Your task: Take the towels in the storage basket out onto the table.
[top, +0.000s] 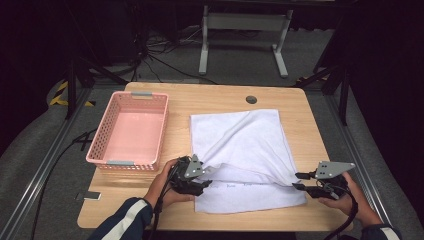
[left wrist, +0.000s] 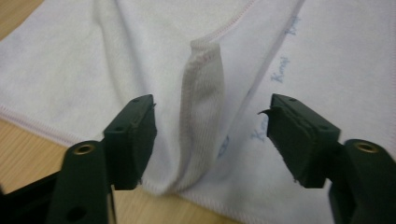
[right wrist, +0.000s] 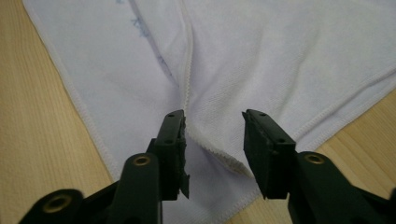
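Handling note: white towel (top: pixel 245 150) soft, limp; your left claw (top: pixel 202 175) and right claw (top: pixel 298 181) gape, unclamped—pinch its stitched hem (left wrist: pixel 201 116).

Wooden table (top: pixel 300 107): light grain, rounded corners, a round grey cable port (top: pixel 251 99) near its far edge. Floor (top: pixel 240 60): grey carpet, dim. White desk frame (top: pixel 245 30): stands beyond the table on two feet, with a crossbar between its legs. Black cables (top: pixel 155 55): loose on the floor, far left. Metal rails (top: pixel 45 165): run along both sides of the table. Yellow-and-black hazard tape (top: pixel 60 95): far left, on the floor. Surroundings: dark, with the light falling mainly on the tabletop.
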Available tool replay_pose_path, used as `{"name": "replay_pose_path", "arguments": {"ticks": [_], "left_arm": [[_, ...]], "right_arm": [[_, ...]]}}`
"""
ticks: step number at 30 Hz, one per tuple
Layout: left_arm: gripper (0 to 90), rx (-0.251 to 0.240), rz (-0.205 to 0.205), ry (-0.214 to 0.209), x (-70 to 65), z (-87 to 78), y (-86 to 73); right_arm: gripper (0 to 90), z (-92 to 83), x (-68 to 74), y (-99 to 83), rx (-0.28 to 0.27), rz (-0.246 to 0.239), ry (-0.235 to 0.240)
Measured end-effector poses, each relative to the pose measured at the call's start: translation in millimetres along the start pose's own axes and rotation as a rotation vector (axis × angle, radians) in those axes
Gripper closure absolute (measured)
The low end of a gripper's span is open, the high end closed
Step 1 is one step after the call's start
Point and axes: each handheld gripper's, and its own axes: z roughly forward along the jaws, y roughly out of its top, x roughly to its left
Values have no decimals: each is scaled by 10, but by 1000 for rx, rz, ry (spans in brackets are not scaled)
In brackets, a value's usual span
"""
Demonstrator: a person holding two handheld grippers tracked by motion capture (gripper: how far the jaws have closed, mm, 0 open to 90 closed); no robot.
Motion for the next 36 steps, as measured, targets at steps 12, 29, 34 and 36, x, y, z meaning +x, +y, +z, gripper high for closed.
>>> {"name": "replay_pose_path", "arguments": {"ticks": [12,29,34,36], "left_arm": [[796,48,30,-20,190,164,68],[822,76,250,-119,-307,-302,-246],[693,154,212,-161,-358,-218,-416],[600,148,151,-160,-342,-261,-453]], "right_arm": [[883,181,-43,-100,117,-45,4],[882,-201,253,-158,140,-157,130],[800,-74,305,-221,215,-162,189],[734,-53,312,-230,222,-154,200]]}}
